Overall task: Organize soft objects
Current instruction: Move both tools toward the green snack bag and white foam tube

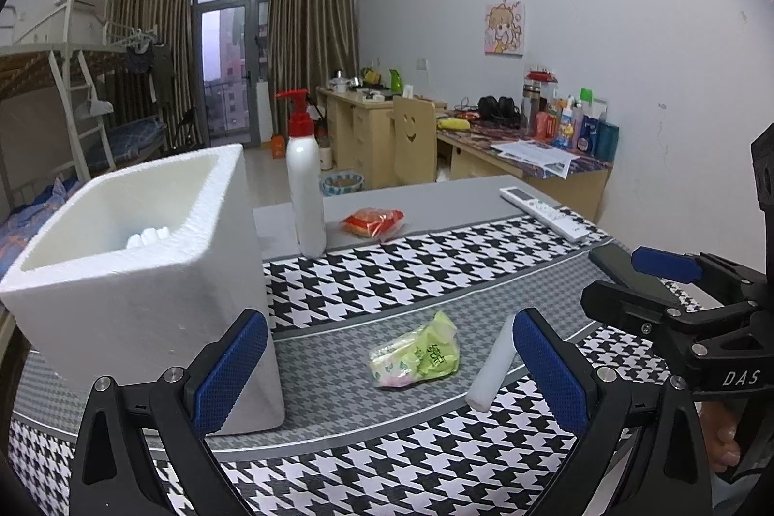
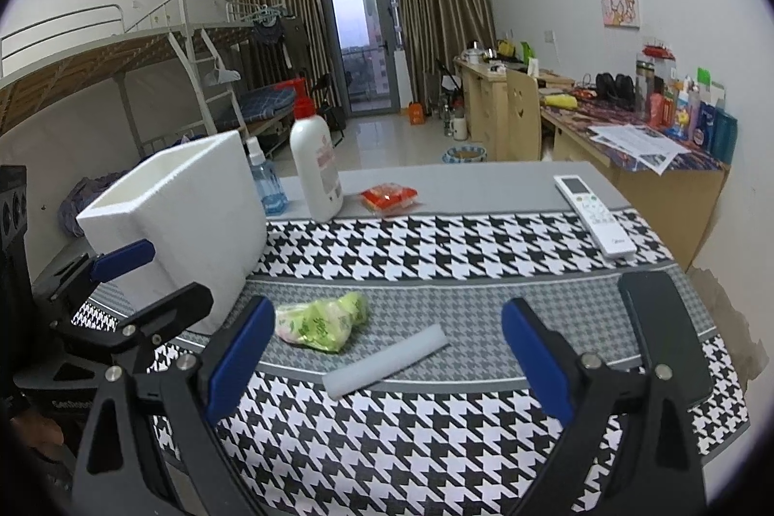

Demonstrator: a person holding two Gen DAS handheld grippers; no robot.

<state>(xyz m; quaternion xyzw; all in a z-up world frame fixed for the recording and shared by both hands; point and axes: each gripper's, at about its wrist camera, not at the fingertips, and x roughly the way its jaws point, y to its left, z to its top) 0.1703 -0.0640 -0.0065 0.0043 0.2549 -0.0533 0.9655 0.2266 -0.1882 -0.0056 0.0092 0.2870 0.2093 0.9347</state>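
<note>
A green soft packet [image 1: 416, 359] [image 2: 321, 322] lies on the houndstooth tablecloth, a short way ahead of both grippers. Beside it lies a white foam stick [image 1: 491, 363] [image 2: 387, 361]. A red soft packet [image 1: 372, 222] [image 2: 389, 197] rests farther back by a white pump bottle [image 1: 305, 187] [image 2: 317, 168]. An open white foam box [image 1: 135, 255] [image 2: 179, 226] stands at the left, with something white inside. My left gripper [image 1: 389, 371] [image 2: 145, 284] is open and holds nothing. My right gripper [image 2: 389, 363] [image 1: 638, 281] is also open, with the foam stick lying ahead between its fingers.
A white remote [image 1: 544, 212] [image 2: 595, 216] and a dark phone [image 1: 624, 269] [image 2: 665, 332] lie at the table's right side. A blue spray bottle [image 2: 263, 182] stands behind the box. Beyond the table are desks, a chair and a bunk bed.
</note>
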